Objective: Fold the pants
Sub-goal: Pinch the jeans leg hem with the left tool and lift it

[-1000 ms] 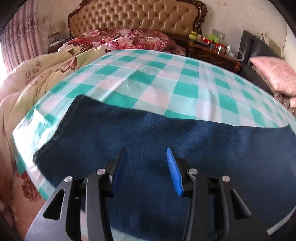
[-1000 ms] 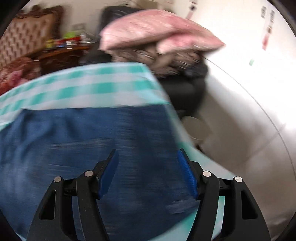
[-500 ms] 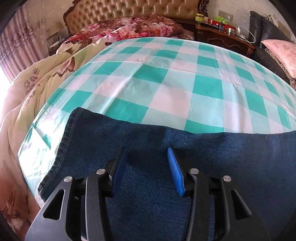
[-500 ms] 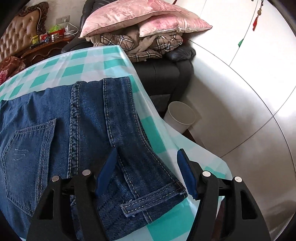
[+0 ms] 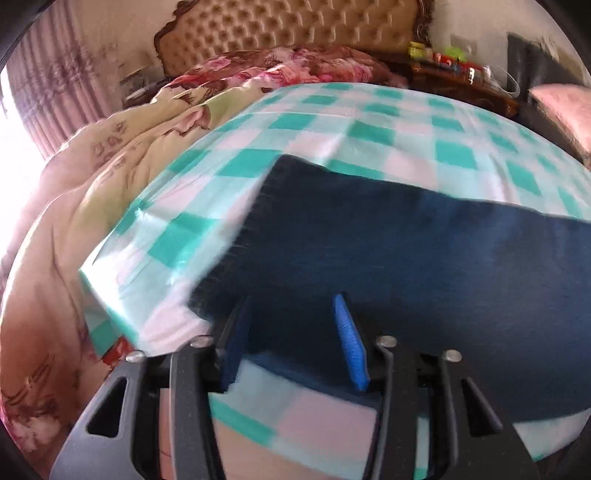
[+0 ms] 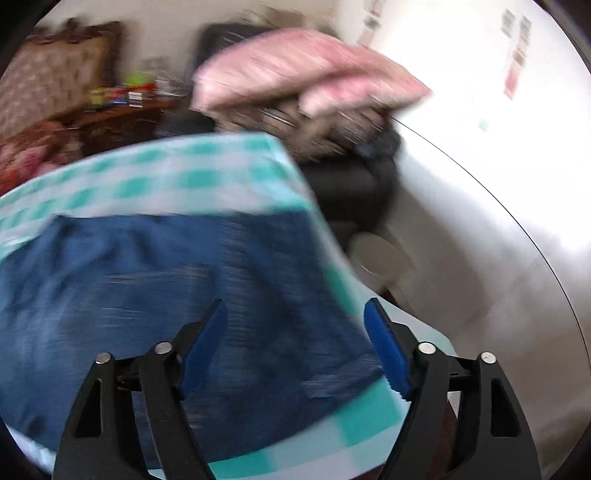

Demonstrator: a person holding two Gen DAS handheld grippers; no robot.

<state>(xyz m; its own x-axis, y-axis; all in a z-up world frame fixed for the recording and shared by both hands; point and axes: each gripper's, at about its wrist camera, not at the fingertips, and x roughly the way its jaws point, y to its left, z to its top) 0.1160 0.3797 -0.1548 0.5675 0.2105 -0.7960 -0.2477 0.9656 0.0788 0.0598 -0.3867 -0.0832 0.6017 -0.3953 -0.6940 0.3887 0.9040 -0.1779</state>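
Both cameras have swung since 0.5 s ago; frames now blurred. Left view: left gripper (image 5: 291, 328) wide, empty, over the hem end of the pants (image 5: 424, 254) lying flat on the checked tabletop (image 5: 332, 136). Right view: right gripper (image 6: 295, 332) wide, empty, above the pants (image 6: 147, 280) near the tabletop (image 6: 207, 177) edge.

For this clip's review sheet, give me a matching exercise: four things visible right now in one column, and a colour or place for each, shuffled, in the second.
Things:
1. pants
2. tablecloth
3. pillow
4. headboard

Colour or place:
A. pink, stacked on a dark chair past the table's right end
B. tan and tufted, behind the floral bedding
C. dark blue denim, spread flat under both open grippers
D. teal and white checks, covering the table

Pairs: 1-C, 2-D, 3-A, 4-B

The left gripper and right gripper hold nothing.
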